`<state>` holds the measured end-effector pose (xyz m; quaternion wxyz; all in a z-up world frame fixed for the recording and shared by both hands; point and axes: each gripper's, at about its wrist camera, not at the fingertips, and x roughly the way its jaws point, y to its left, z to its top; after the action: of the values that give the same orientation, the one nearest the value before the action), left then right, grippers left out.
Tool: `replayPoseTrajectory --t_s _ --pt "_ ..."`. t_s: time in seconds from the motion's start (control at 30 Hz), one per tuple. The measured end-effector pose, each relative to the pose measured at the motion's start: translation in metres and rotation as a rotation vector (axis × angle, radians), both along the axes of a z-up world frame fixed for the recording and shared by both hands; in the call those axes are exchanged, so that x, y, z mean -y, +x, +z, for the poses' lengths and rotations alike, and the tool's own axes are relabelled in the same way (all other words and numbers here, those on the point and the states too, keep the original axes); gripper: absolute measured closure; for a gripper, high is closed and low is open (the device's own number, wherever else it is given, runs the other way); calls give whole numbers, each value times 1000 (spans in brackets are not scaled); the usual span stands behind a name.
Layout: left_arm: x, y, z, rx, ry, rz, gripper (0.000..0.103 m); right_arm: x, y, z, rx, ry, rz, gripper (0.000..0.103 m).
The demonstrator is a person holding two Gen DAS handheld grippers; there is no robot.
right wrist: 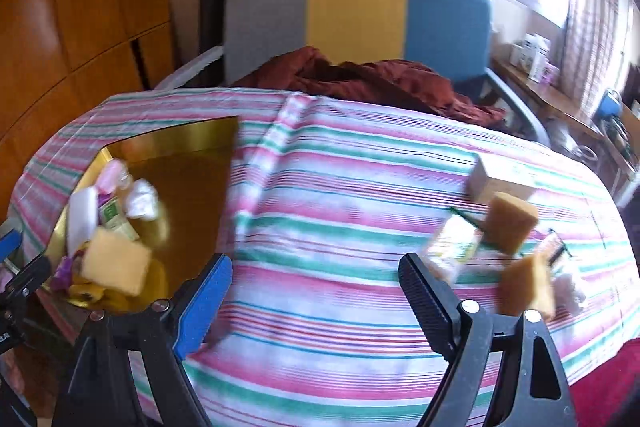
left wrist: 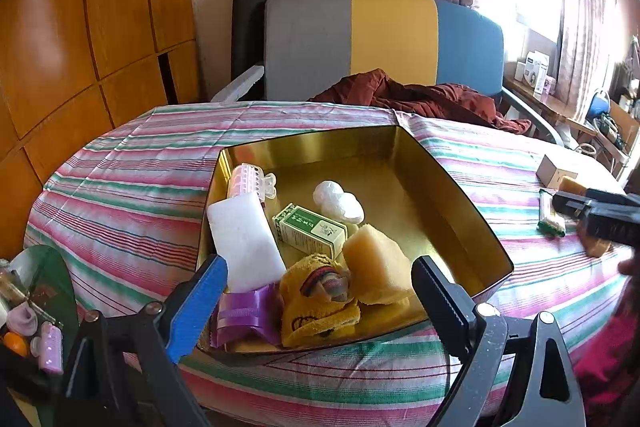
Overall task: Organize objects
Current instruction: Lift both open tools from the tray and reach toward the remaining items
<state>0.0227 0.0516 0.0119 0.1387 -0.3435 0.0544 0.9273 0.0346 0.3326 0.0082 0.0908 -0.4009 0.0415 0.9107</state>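
A gold tin box (left wrist: 452, 195) sits on the striped cloth. Inside it lie a pink hair roller (left wrist: 246, 181), a white sponge block (left wrist: 246, 243), a green carton (left wrist: 310, 229), a white foam lump (left wrist: 338, 201), a yellow sponge (left wrist: 376, 267), a yellow towel (left wrist: 316, 303) and a purple ribbon (left wrist: 244, 311). My left gripper (left wrist: 320, 267) hangs open over the box's near end, holding nothing. My right gripper (right wrist: 316, 263) is open and empty above bare cloth. Right of it lie two brown sponges (right wrist: 512, 223) (right wrist: 528, 287), a packet (right wrist: 452, 247) and a small cardboard box (right wrist: 500, 179). The gold box (right wrist: 192, 179) is at its left.
A chair (left wrist: 384, 39) with a grey, yellow and blue back stands behind the table, dark red cloth (left wrist: 420, 99) draped on it. A wooden wardrobe (left wrist: 80, 47) fills the left. A cluttered shelf (left wrist: 560, 99) runs along the right under the window. The right wrist view is motion-blurred.
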Motion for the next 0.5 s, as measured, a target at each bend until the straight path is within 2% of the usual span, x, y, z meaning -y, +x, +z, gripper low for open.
replayPoseTrajectory --t_s 0.3,0.5 --pt "-12 -3 3 3 8 -52 8 -89 17 12 6 -43 -179 16" --pt "-33 -4 8 -10 -1 -114 8 -166 44 16 5 -90 -359 16"
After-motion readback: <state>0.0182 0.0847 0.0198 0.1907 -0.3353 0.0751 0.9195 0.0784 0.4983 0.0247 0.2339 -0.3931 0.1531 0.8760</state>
